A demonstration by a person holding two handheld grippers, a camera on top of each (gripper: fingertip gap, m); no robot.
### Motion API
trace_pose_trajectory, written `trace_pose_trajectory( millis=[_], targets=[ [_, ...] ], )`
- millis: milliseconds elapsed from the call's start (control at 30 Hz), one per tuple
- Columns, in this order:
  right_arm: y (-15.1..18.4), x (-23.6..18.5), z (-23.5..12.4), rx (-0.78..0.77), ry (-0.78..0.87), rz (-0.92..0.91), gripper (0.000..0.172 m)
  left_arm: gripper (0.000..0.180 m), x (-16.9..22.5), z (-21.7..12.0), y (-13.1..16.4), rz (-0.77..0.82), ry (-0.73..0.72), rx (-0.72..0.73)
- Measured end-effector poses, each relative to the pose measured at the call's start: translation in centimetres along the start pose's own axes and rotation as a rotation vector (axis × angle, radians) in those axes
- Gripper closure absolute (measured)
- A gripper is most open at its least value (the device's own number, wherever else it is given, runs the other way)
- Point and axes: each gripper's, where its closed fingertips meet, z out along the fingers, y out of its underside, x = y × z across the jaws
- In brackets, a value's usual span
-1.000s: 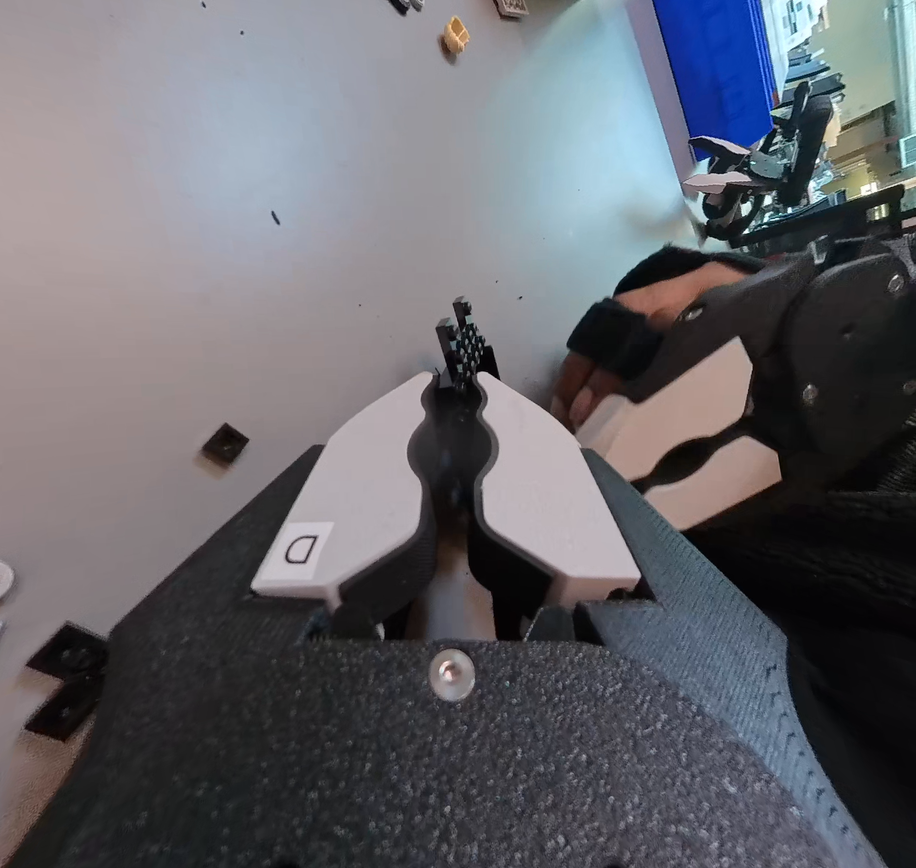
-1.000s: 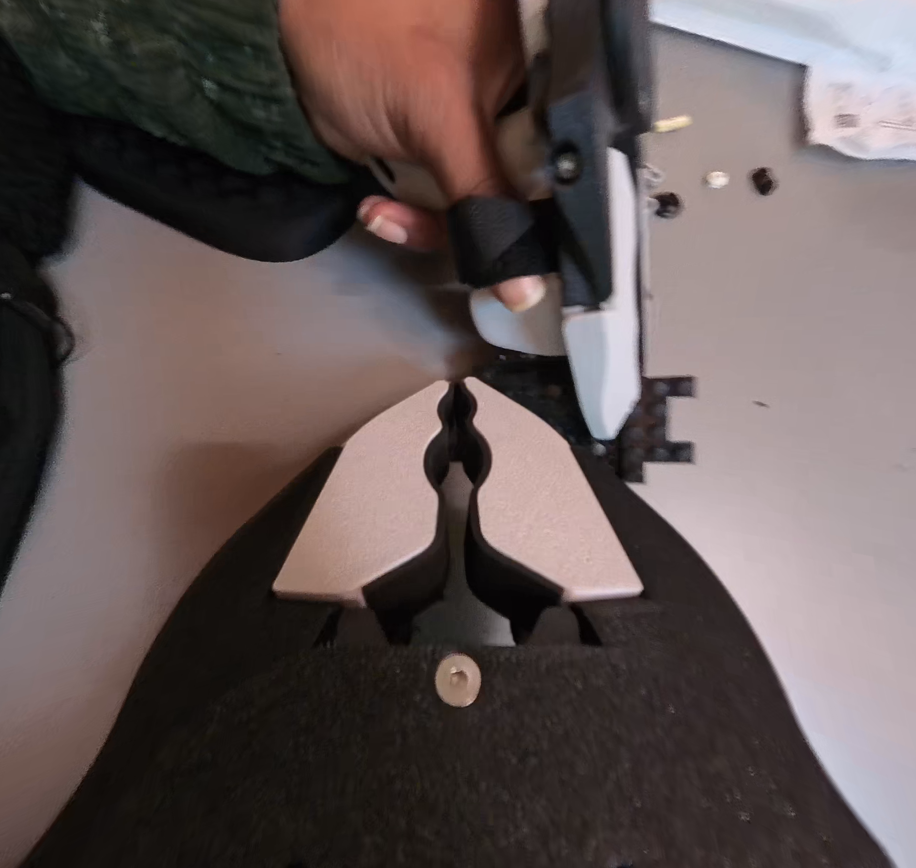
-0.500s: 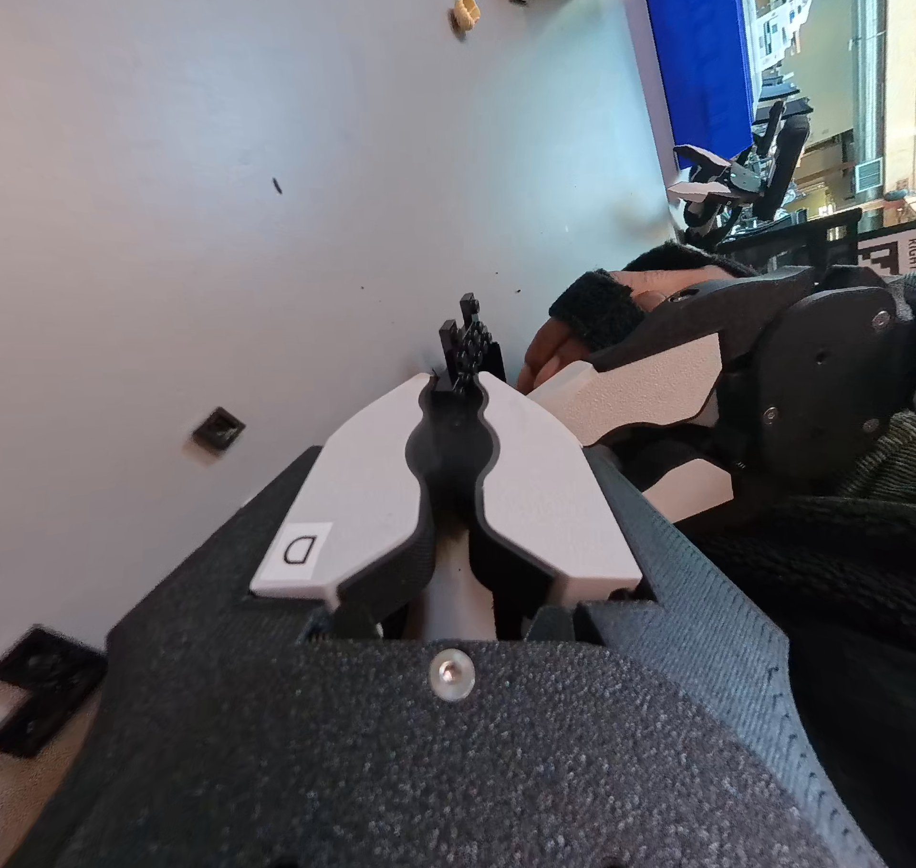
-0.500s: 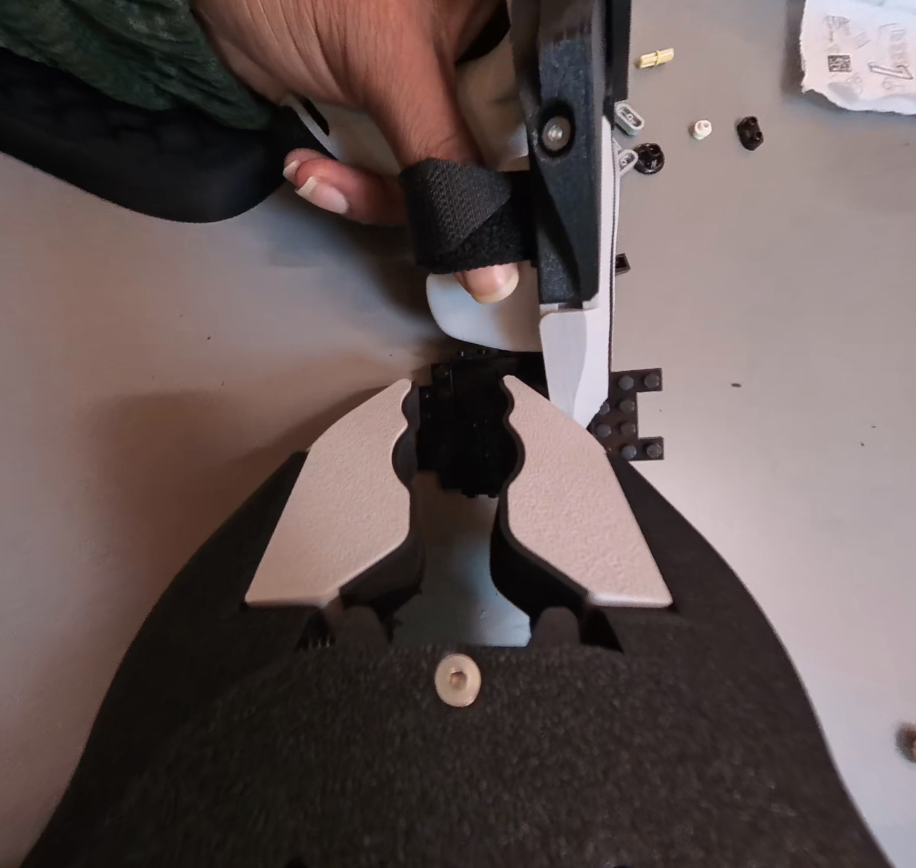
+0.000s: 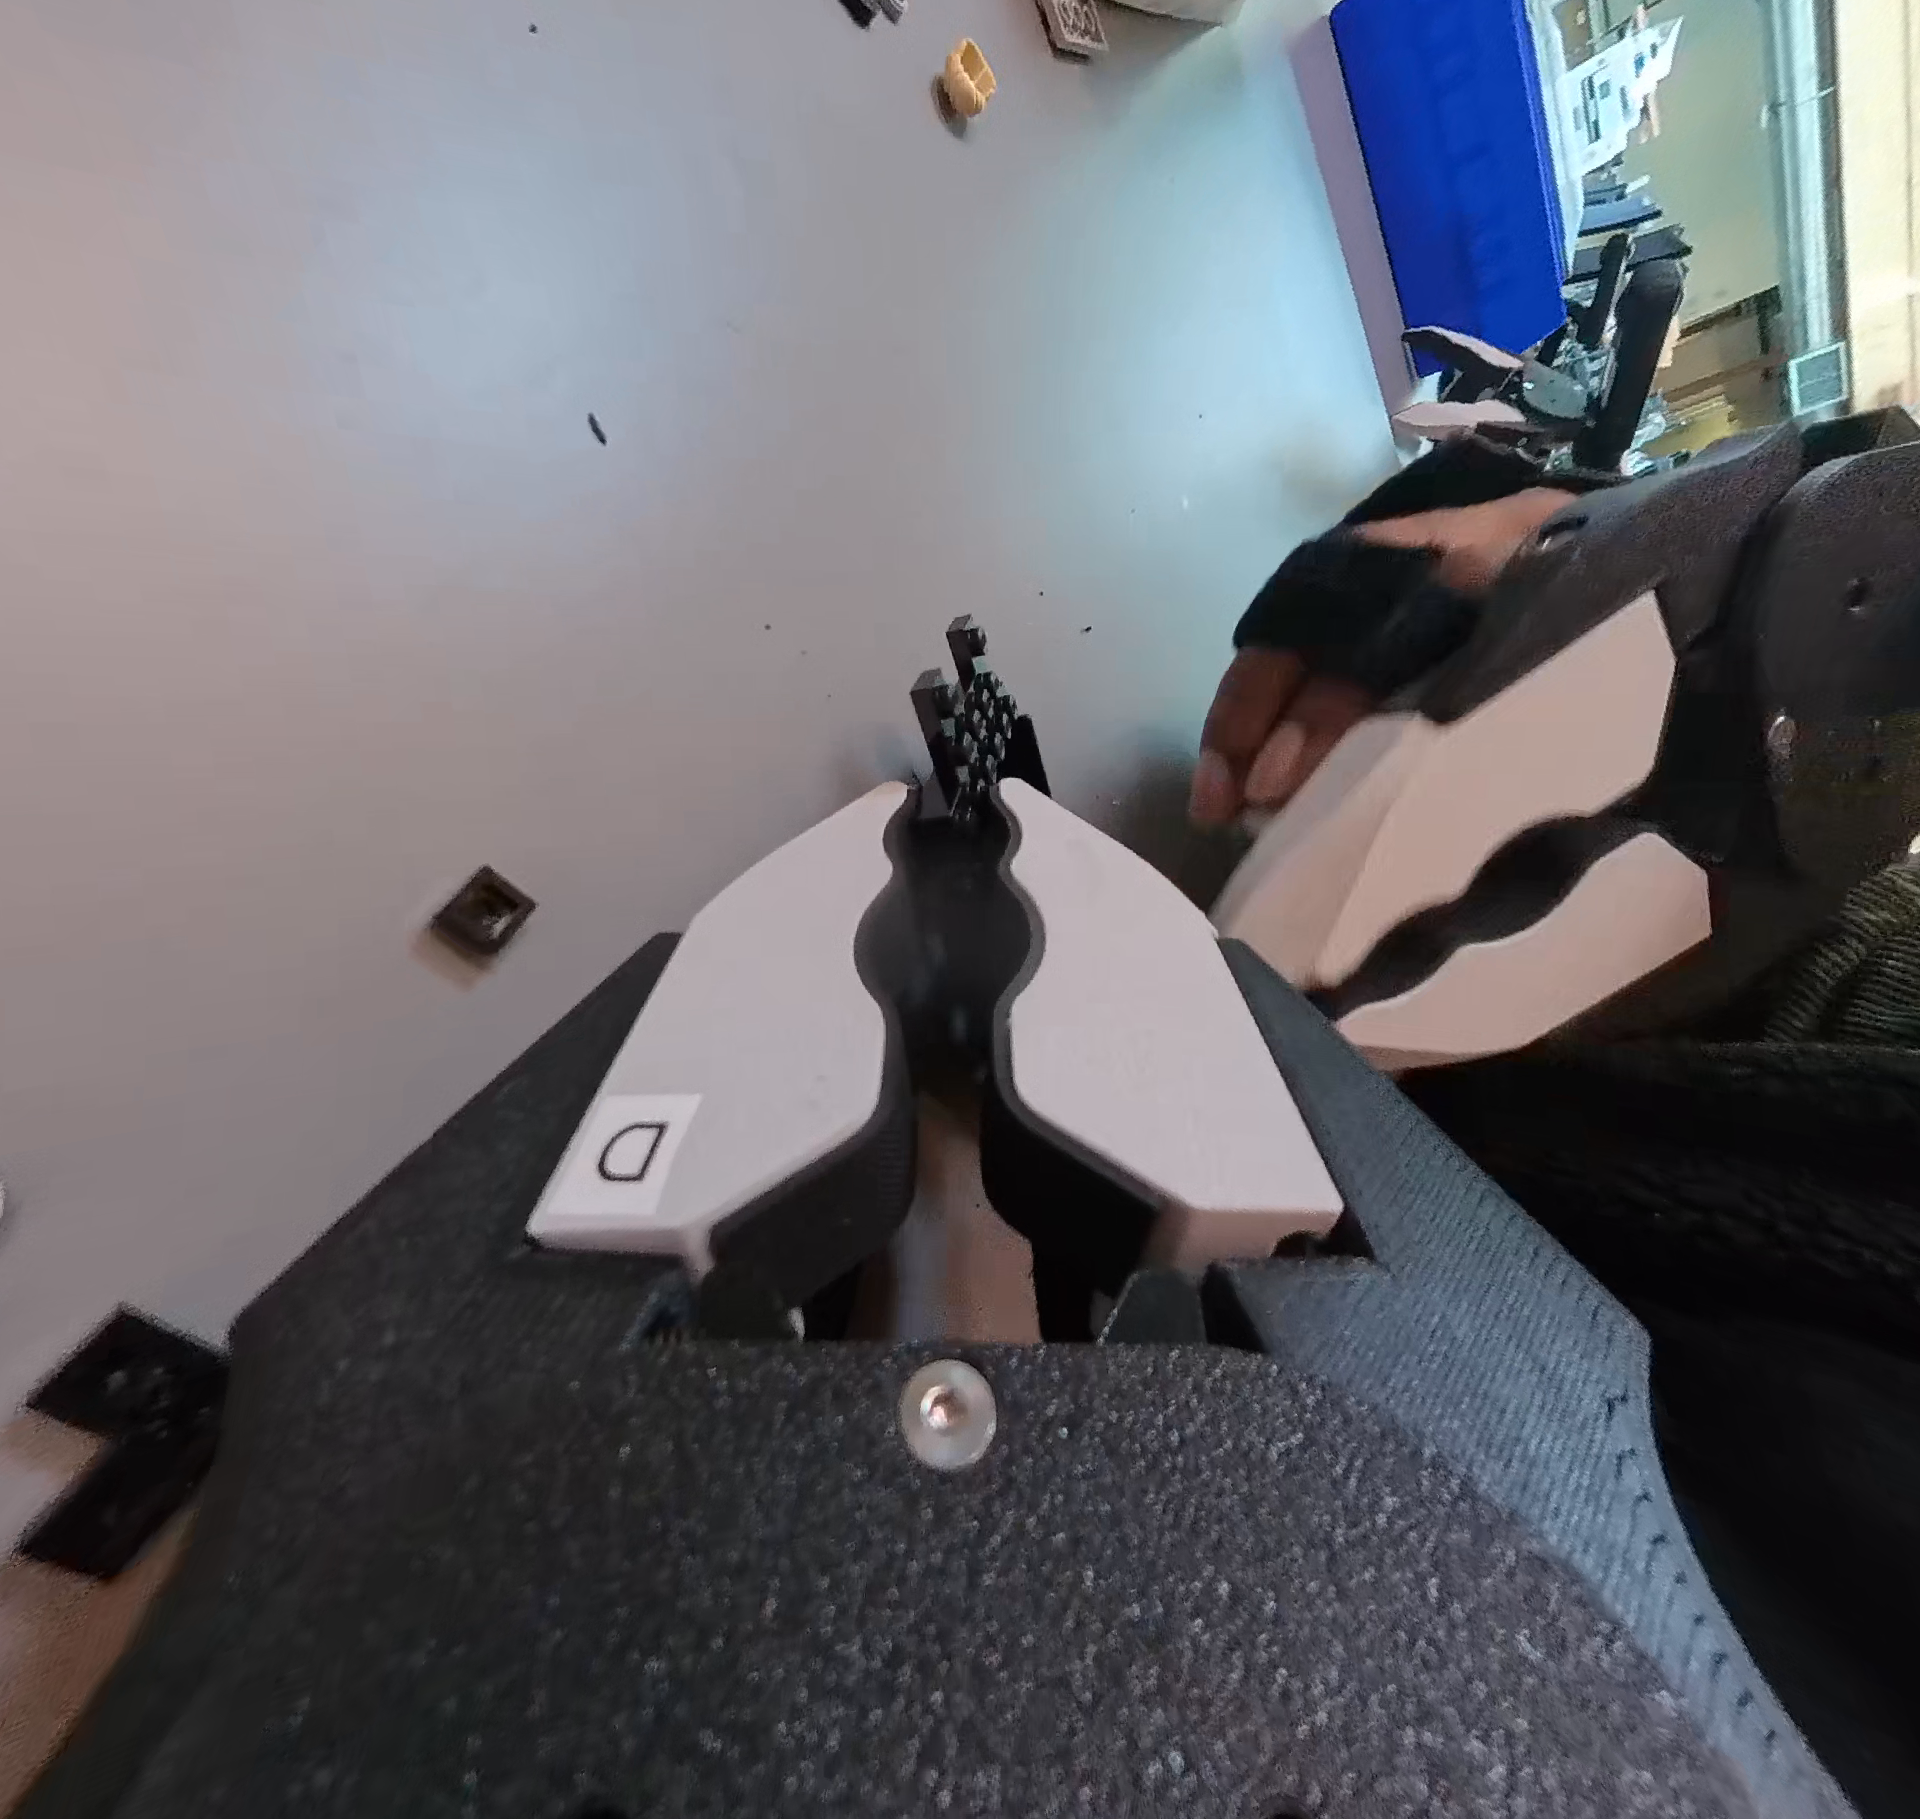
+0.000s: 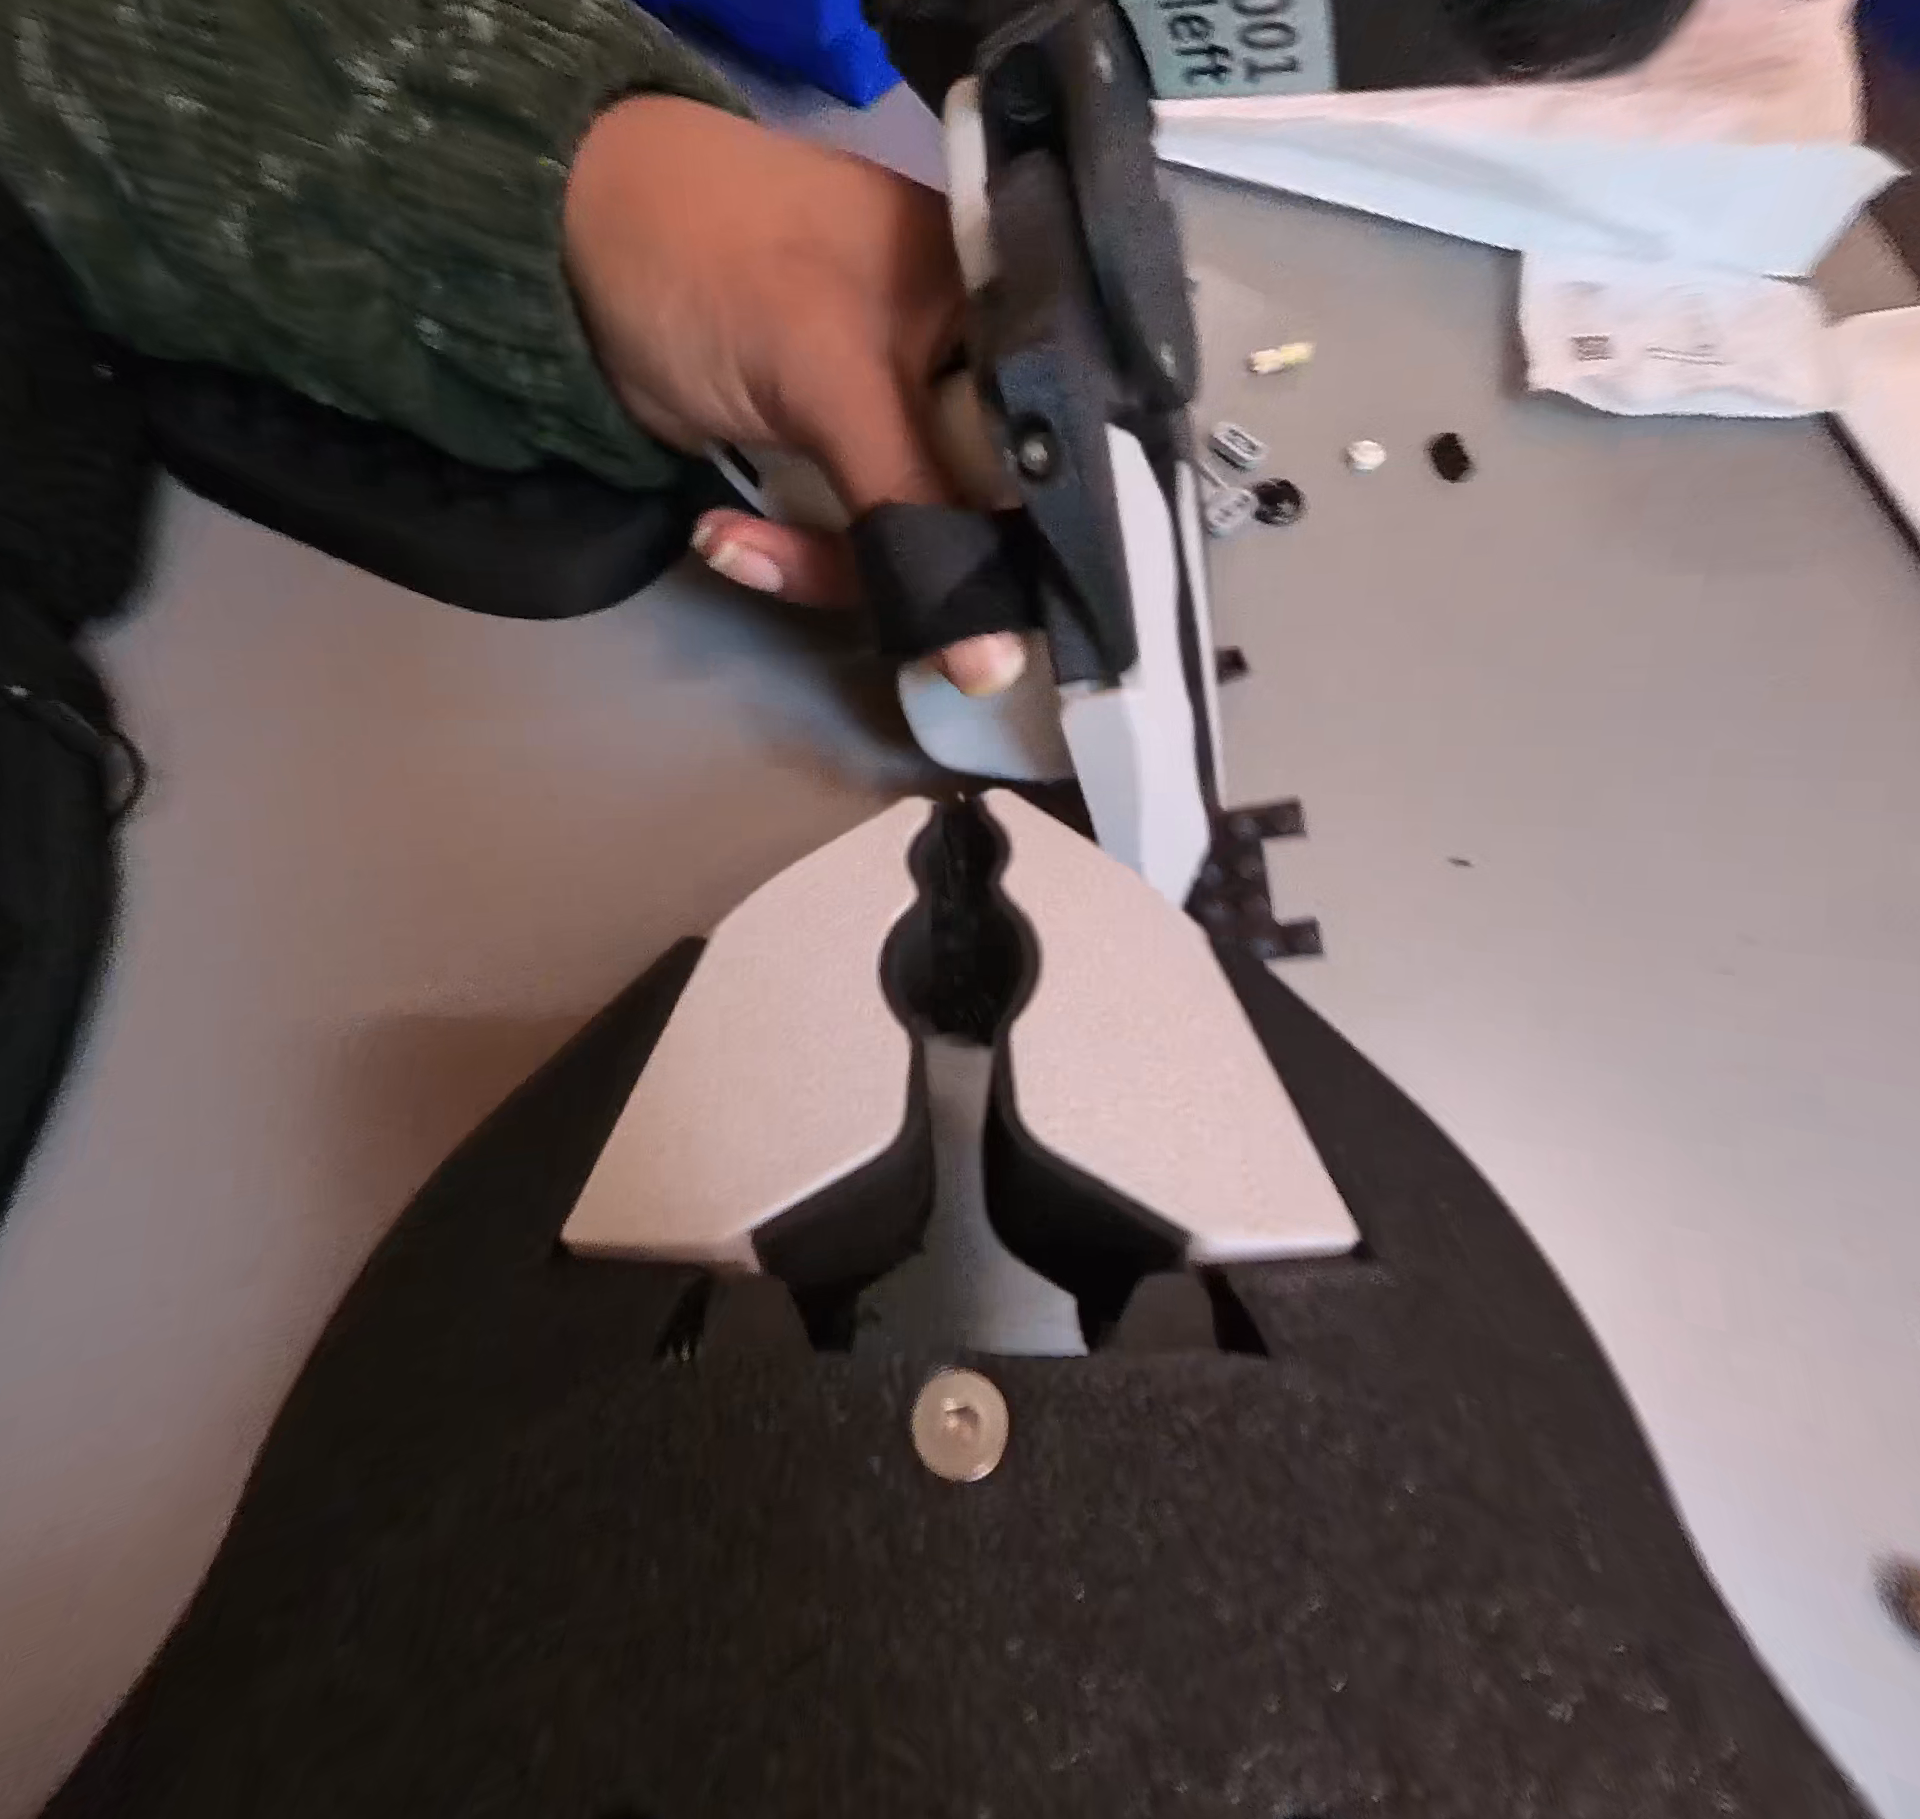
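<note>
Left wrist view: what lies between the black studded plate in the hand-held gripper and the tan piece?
Between black studded plate and tan piece: only bare grey table with specks, seen in the left wrist view.

grey table (image 5: 520,315), bright windows (image 5: 1714,55)

My left wrist camera sits just behind my left gripper (image 5: 961,803), rolled sideways, looking low and close along the fingers across the grey table (image 5: 416,367); the black studded plate (image 5: 971,730) stands just beyond the fingertips, my right gripper (image 5: 1455,876) to its right. My right wrist camera looks steeply down over my right gripper (image 6: 961,813) from close above the table (image 6: 1558,834), the plate (image 6: 1252,886) just right of the tips. Both views share the plate, the table around it, and each shows the other gripper (image 6: 1132,730) beside the plate.
</note>
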Motion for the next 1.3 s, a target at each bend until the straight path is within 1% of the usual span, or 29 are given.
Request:
trace_pose_trajectory(
  millis=[33,67,133,200,267,333,367,433,467,533,567,600,633,700,800,867,933,1000,1067,1100,1133,1200,1233,1300],
  targets=[
    [0.4,0.4,-0.4,-0.022,0.031,0.0,0.158,0.171,0.1,0.0,-0.1,-0.003,0.006,0.007],
    [1.0,0.6,-0.6,-0.043,0.052,0.01,0.152,0.171,0.2,0.0,-0.2,-0.005,0.018,0.017],
    [1.8,1.0,-0.9,-0.034,0.1,0.059,0.144,0.171,0.7,-0.3,-0.8,-0.029,0.073,0.063],
    [2.4,1.8,-1.5,0.025,0.152,0.169,0.134,0.172,1.2,-1.1,-1.8,-0.088,0.15,0.136],
    [2.8,2.8,-2.4,0.095,0.2,0.279,0.125,0.172,1.3,-2.2,-3.0,-0.119,0.194,0.228],
    [2.6,3.7,-3.3,0.169,0.22,0.364,0.124,0.172,1.8,-3.3,-4.0,-0.123,0.24,0.307],
    [2.2,4.0,-3.7,0.215,0.208,0.406,0.124,0.172,2.1,-3.7,-4.4,-0.12,0.259,0.336],
    [1.2,3.9,-4.0,0.301,0.127,0.5,0.127,0.172,3.0,-4.3,-5.0,-0.098,0.305,0.392],
    [0.5,3.7,-4.1,0.353,0.069,0.552,0.131,0.171,3.7,-4.7,-5.3,-0.076,0.337,0.415],
    [-1.1,3.1,-4.5,0.477,-0.072,0.644,0.147,0.172,4.9,-5.1,-5.5,-0.027,0.377,0.451],
    [-1.6,2.9,-4.9,0.522,-0.127,0.671,0.158,0.172,5.5,-5.2,-5.5,-0.001,0.399,0.462],
    [-2.0,2.7,-5.4,0.546,-0.178,0.672,0.16,0.172,6.1,-5.4,-5.5,0.021,0.428,0.465],
    [-2.0,2.4,-5.9,0.534,-0.216,0.659,0.162,0.17,6.7,-5.4,-5.2,0.05,0.455,0.447],
    [-1.2,1.9,-6.5,0.432,-0.251,0.589,0.164,0.168,7.9,-5.2,-4.2,0.125,0.487,0.367],
    [0.1,0.7,-7.5,0.275,-0.364,0.538,0.163,0.161,8.2,-4.2,-2.2,0.282,0.423,0.201],
    [1.3,-0.5,-7.7,0.154,-0.475,0.537,0.164,0.156,8.1,-3.5,-0.8,0.4,0.353,0.096],
    [1.5,-1.8,-7.9,0.107,-0.632,0.593,0.164,0.151,8.7,-3.2,0.8,0.562,0.319,0.017],
    [1.4,-2.9,-8.3,0.108,-0.782,0.635,0.164,0.141,9.9,-3.4,2.3,0.756,0.319,-0.015],
    [0.8,-3.7,-8.9,0.161,-0.908,0.645,0.164,0.126,10.9,-3.6,3.0,0.94,0.293,0.019],
    [0.6,-4.0,-9.2,0.193,-0.953,0.636,0.164,0.118,11.4,-3.8,3.2,0.994,0.286,0.038],
    [0.2,-4.3,-9.5,0.231,-0.993,0.623,0.164,0.109,11.8,-3.8,3.2,1.028,0.279,0.061],
    [-0.4,-4.9,-9.8,0.297,-1.053,0.607,0.164,0.095,13.1,-4.0,3.2,1.063,0.311,0.105],
    [-0.8,-5.0,-9.8,0.329,-1.071,0.608,0.164,0.091,13.7,-4.0,3.3,1.08,0.326,0.123],
    [-1.6,-5.3,-10.1,0.387,-1.118,0.597,0.164,0.087,14.6,-3.7,4.2,1.144,0.362,0.113]
  ],
)
